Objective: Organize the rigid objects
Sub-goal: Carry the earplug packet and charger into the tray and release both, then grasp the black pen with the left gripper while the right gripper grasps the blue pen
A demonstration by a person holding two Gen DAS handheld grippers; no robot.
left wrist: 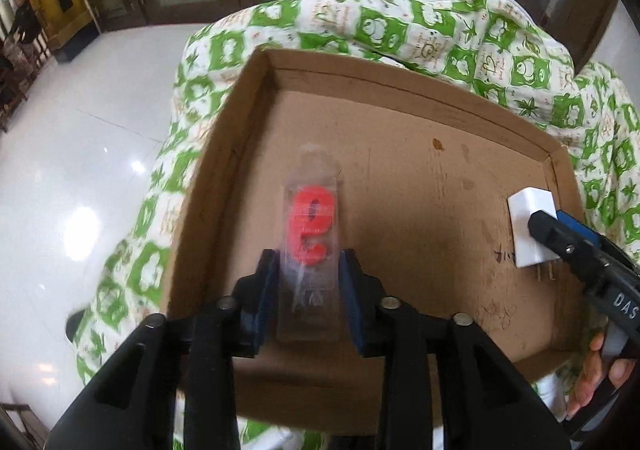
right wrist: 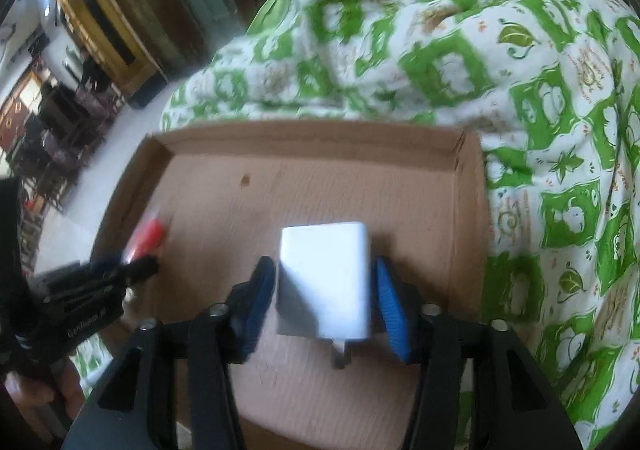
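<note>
A shallow cardboard tray lies on a green-and-white patterned quilt. My left gripper is shut on a clear plastic pack holding a red number-shaped candle, over the tray's left half. My right gripper has its blue pads on both sides of a white plug charger with its prongs toward the camera, over the tray's right half. The charger and right gripper also show at the right edge of the left wrist view. The candle and left gripper show at the left of the right wrist view.
The quilt rises in folds behind and to the right of the tray. A glossy white floor lies to the left, with dark wooden cabinets and chairs beyond. A hand holds the right gripper's handle.
</note>
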